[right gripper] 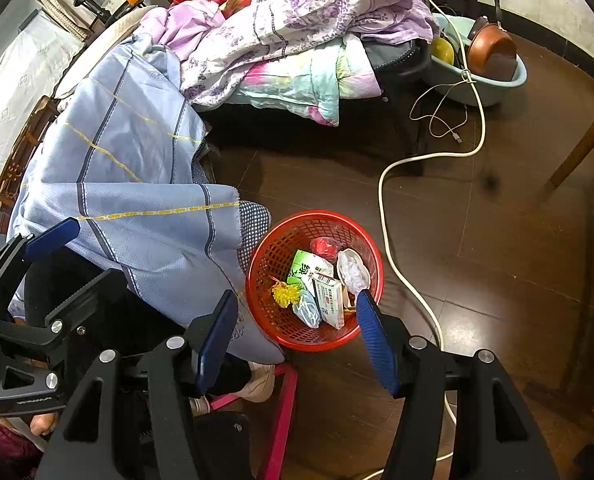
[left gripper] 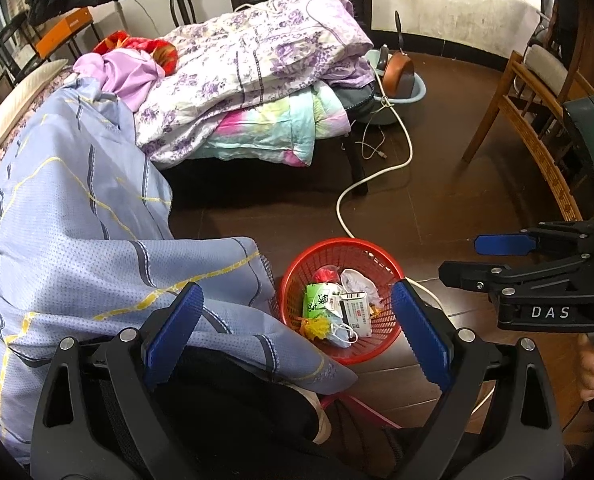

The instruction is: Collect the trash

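Dark floor (right gripper: 497,240) beside bed (left gripper: 97,200); trash is seen already in red basket (right gripper: 265,264). Both grippers, left (left gripper: 297,336) and right (right gripper: 297,332), are held above it, jaws spread, nothing gripped. Remaining litter should be located first; cable (right gripper: 389,240) to be avoided.

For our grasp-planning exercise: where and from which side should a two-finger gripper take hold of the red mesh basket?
Grip the red basket at its rim, on its clear floor side away from the blue sheet, coming from above. The rim is a thin, exposed edge that fingers can straddle; the round body looks too wide.
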